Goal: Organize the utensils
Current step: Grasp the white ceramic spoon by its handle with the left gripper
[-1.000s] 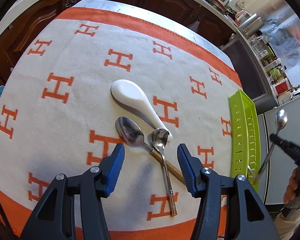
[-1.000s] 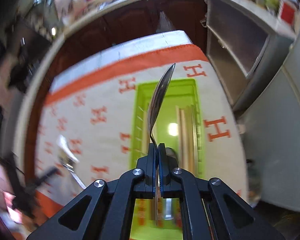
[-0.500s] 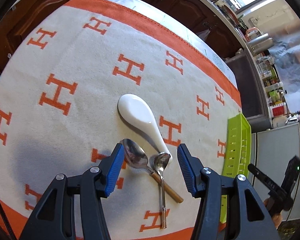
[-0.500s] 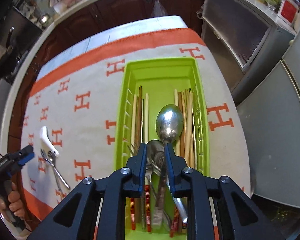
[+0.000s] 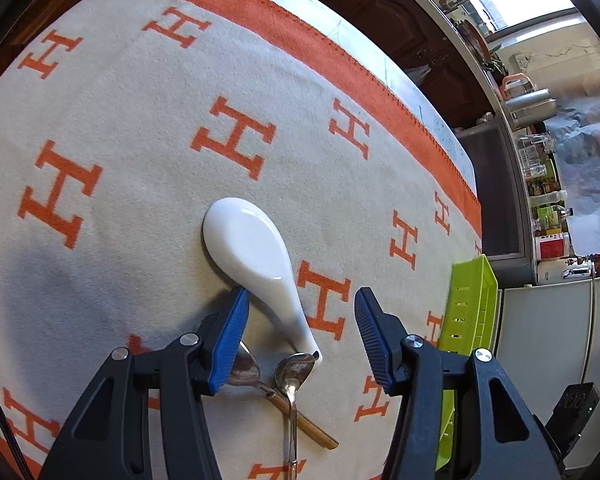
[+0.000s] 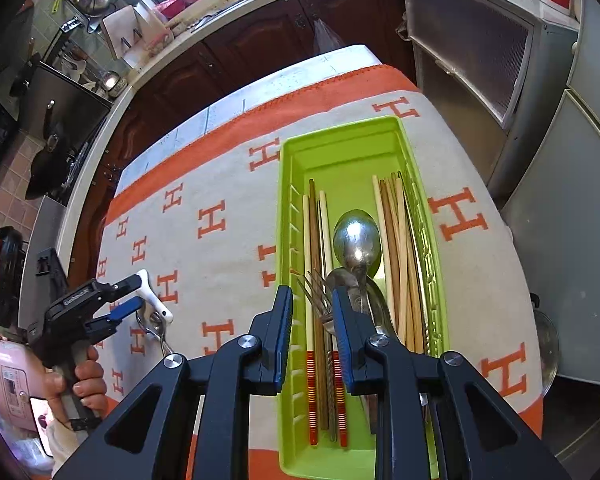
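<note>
Left gripper (image 5: pixel 300 336): held spread wide, nothing gripped; it is lowered over the white ceramic spoon (image 5: pixel 256 264) on the cloth (image 5: pixel 140 184).
White ceramic spoon: laid on the cloth, bowl pointing away; its handle runs down between the two blue pads (image 5: pixel 230 344), nearer the left pad, with a clear gap to the right one.
Metal spoons: a small metal spoon (image 5: pixel 294 372) is seen touching the ceramic handle's tip; a wooden-handled spoon (image 5: pixel 246 372) lies crossed beneath it, partly hidden by the left pad.
Right gripper (image 6: pixel 310 328): parted by a narrow gap, nothing held; it is poised above the green tray (image 6: pixel 340 140).
Green tray: chopsticks (image 6: pixel 396 248) are lined along both sides; a large metal spoon (image 6: pixel 356 236) and a fork (image 6: pixel 316 292) lie in the middle, just ahead of the pads.
</note>
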The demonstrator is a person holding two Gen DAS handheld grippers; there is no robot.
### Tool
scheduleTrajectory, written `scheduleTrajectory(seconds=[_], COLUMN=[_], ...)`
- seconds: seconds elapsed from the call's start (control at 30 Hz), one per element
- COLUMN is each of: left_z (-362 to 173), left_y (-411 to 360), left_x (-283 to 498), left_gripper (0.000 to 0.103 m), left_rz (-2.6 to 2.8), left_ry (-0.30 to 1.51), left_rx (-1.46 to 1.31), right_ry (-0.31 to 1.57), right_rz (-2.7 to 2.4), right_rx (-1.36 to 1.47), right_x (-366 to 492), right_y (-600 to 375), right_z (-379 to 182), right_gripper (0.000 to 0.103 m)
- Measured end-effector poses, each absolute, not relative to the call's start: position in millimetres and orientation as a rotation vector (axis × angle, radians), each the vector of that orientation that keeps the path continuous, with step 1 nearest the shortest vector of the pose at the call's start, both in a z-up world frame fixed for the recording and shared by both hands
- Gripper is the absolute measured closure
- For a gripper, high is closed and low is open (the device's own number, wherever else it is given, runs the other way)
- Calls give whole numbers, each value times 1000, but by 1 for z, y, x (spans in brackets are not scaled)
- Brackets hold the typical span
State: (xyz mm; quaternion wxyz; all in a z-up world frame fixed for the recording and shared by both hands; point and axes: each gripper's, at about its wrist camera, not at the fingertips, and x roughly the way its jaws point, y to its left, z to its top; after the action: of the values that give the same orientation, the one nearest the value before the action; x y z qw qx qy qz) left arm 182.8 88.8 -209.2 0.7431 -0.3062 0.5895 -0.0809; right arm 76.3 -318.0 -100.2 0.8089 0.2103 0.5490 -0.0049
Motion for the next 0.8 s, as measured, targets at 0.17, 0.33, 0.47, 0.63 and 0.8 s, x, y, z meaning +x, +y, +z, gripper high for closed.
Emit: scheduleTrajectory(seconds=[0.17,0.33,0.47,0.63,0.8], left_z=[-212,-207,-204,-201,-201], left_y=[81,69,51,27,12], left_x=[186,193,199,207,213], left_gripper=[49,49,48,49,75], left_rz=[-162,-107,-47,23,39], left_ry=[1290,1287,1283,1257,1216], left_rx=[-663,-587,-469,-328,-218], right_ry=[1155,1164,1192,1208,1215], right_rz=[-15,-13,2,9,5], right_rx=[458,480,499,502,509], right_x=[70,63,57,50,43], right_y=[-319,-321,-321,-320,-321], right_z=[-99,-108,-121,-131,-138], right_gripper=[82,82,82,82,82])
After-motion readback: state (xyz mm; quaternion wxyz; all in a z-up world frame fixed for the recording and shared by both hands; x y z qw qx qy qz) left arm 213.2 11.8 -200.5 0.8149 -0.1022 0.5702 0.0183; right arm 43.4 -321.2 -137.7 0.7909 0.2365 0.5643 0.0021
